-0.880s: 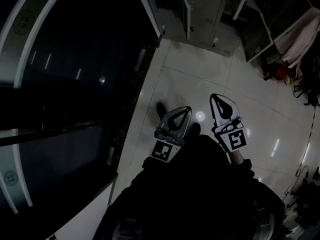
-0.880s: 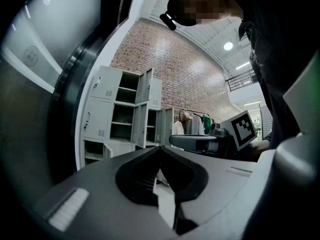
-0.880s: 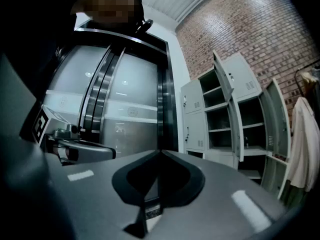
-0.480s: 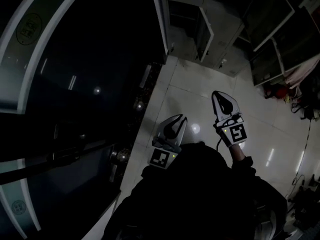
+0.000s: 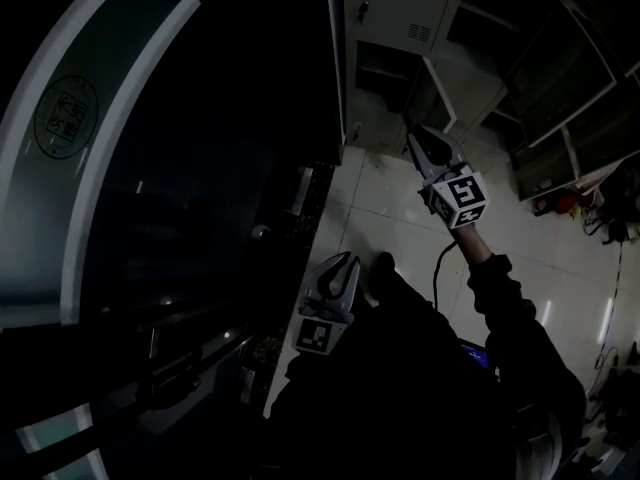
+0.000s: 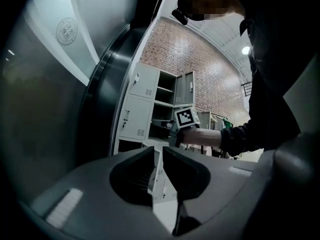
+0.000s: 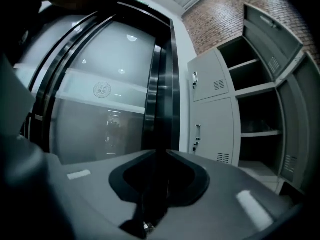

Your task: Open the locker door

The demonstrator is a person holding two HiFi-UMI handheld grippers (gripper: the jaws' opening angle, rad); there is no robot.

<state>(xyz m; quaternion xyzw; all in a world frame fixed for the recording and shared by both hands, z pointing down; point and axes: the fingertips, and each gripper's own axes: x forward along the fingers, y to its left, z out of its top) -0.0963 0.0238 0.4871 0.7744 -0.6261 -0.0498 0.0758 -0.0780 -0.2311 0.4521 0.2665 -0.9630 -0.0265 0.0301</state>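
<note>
Dark sleeve and the person's body fill the bottom of the head view, well short of the locker bank. Left tongs are held low, close to the body and well apart from the locker bank, pointing toward it. The left gripper view shows them drawn almost together, with only a thin slit and nothing in it. Right tongs reach ahead on a stretched arm, near the locker bank but apart from it. The right gripper view shows them likewise pressed nearly together, pinching nothing. Pale tiled floor lies between the person and the locker bank. Just beside the locker bank, on its left, stands a dark-framed glass door with a round emblem. The locker bank is grey metal. Its left column has closed locker doors stacked one over the other, each with a small handle near its left edge and vent slots low on the right. The columns to the right stand open, shelves showing, with open doors swung out. Brick wall rises behind and above the locker bank.
</note>
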